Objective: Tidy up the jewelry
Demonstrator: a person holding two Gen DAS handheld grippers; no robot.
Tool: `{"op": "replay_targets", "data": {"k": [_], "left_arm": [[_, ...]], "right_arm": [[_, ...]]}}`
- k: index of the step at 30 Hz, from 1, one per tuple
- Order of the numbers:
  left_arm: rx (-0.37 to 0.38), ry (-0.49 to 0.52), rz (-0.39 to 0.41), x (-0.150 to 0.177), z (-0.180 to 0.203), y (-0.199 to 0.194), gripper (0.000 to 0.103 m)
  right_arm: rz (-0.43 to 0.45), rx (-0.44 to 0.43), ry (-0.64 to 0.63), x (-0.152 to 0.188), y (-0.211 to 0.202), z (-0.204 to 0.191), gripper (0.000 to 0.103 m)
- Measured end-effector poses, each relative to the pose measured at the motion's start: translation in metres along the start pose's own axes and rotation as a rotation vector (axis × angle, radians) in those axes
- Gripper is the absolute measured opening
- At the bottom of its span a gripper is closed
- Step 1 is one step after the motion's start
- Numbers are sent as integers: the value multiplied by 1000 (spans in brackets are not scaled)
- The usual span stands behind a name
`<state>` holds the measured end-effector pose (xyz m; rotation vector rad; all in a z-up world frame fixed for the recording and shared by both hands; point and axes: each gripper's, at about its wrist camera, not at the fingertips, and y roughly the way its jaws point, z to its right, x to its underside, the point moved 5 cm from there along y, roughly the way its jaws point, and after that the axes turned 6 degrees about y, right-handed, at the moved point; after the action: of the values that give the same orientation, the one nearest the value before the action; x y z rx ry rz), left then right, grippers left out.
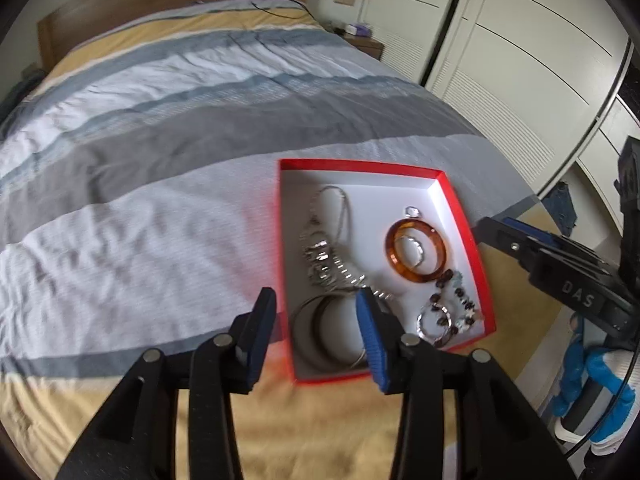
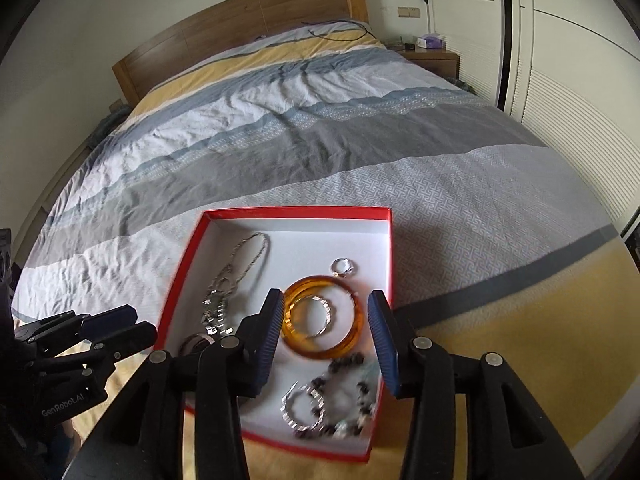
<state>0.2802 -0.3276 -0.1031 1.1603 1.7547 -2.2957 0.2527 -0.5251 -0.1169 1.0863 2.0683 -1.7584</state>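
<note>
- The red box (image 2: 280, 213), shallow and white inside, lies on the bed (image 2: 460, 200) near its foot end, on the pale patterned band of the striped cover.
- Inside the box, an amber bangle (image 2: 354, 334) lies flat toward the right side, with a thin silver ring (image 2: 326, 312) lying inside its circle.
- A small silver ring (image 2: 343, 267) sits just beyond the bangle, toward the far wall of the box.
- A silver chain necklace (image 1: 322, 240) runs down the left half of the box, its looped end toward the far wall.
- Two plain metal bangles (image 1: 320, 334) overlap in the near left corner.
- A dark beaded bracelet (image 2: 352, 364) and a faceted silver hoop (image 2: 298, 404) lie in the near right corner, touching one another.
- The right gripper (image 2: 326, 338) hangs over the box with its jaws wide apart and holding nothing; in its own view the amber bangle shows between the two blue pads.
- The left gripper (image 1: 316, 330) hangs over the near left edge of the box, jaws likewise spread and holding nothing; the metal bangles show between its pads, and one pad lies outside the box wall.
- White louvred wardrobe doors (image 2: 560, 80) stand along the right of the bed, and a wooden headboard (image 2: 240, 20) closes its far end.
</note>
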Motion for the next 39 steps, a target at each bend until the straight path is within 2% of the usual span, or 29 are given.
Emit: {"op": "replay_targets", "data": {"k": [3, 9, 13, 19, 29, 39], "left_arm": [[-67, -11, 35, 11, -13, -35, 45], [-221, -50, 114, 46, -41, -122, 53], [-285, -79, 158, 71, -52, -172, 55], [-367, -89, 215, 107, -61, -227, 55], [-447, -96, 294, 157, -61, -292, 55], [-490, -113, 366, 186, -59, -334, 55]], "right_arm": [[20, -23, -7, 10, -25, -18, 48], [64, -89, -31, 33, -77, -65, 58], [84, -130, -65, 60, -112, -98, 65], [120, -153, -84, 93, -154, -124, 71], [186, -130, -112, 133, -201, -143, 82], [236, -132, -166, 162, -237, -157, 87]]}}
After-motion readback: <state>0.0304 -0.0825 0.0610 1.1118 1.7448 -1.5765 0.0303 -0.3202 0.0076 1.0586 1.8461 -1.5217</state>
